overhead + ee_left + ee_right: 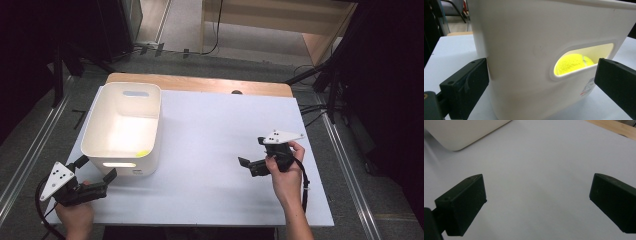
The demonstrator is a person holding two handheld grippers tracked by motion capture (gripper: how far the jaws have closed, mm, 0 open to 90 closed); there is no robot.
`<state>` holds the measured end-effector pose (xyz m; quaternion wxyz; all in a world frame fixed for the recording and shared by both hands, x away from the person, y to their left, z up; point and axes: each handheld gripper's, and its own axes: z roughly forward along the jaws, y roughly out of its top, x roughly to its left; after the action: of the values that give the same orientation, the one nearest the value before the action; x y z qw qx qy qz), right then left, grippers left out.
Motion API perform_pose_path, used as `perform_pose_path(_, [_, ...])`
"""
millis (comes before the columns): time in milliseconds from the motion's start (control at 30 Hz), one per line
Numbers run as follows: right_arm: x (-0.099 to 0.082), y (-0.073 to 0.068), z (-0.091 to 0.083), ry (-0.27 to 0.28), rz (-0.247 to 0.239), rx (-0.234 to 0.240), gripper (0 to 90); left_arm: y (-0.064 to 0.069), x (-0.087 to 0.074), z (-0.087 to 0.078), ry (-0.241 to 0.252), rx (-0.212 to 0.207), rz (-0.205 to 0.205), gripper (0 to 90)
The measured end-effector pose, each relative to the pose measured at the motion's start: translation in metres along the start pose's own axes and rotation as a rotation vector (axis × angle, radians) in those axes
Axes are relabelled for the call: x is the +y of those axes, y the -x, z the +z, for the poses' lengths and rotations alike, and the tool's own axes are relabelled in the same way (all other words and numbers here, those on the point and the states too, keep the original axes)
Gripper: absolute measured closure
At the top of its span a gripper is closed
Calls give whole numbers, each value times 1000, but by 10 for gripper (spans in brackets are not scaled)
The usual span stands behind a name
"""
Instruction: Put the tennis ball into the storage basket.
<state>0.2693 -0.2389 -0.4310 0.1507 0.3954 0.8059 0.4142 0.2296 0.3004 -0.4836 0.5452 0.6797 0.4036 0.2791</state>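
A white plastic bin (pixel 89 129) stands on the left of the white tabletop (pixel 210 165). A yellow tennis ball (pixel 142 153) lies in its near right corner. In the left gripper view the ball (pixel 571 63) shows through the handle slot in the bin's wall (pixel 524 37). My left gripper (pixel 96 169) sits just in front of the bin's near wall, open, one jaw on either side of that wall's lower corner (pixel 541 85). My right gripper (pixel 252 151) hovers over the bare tabletop at the right, open and holding nothing (pixel 536 197).
A wooden table edge (pixel 200 83) runs behind the white board. The bin's rounded corner (pixel 461 132) appears at the top left of the right gripper view. Dark stands and cables (pixel 325 85) flank the table on a grey floor.
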Motion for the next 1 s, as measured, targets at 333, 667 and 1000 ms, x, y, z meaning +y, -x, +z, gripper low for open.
perform_pose_path(333, [-29, 11, -15, 28, 43, -31, 0, 0, 0, 0, 0, 2, -1, 0])
perform_pose_path(667, [-53, 18, -24, 45, 81, -49, 0, 0, 0, 0, 0, 1, 1, 0])
perform_pose_path(1000, [-79, 24, -31, 78, 117, -64, 0, 1, 0, 0, 1, 2, 0, 0])
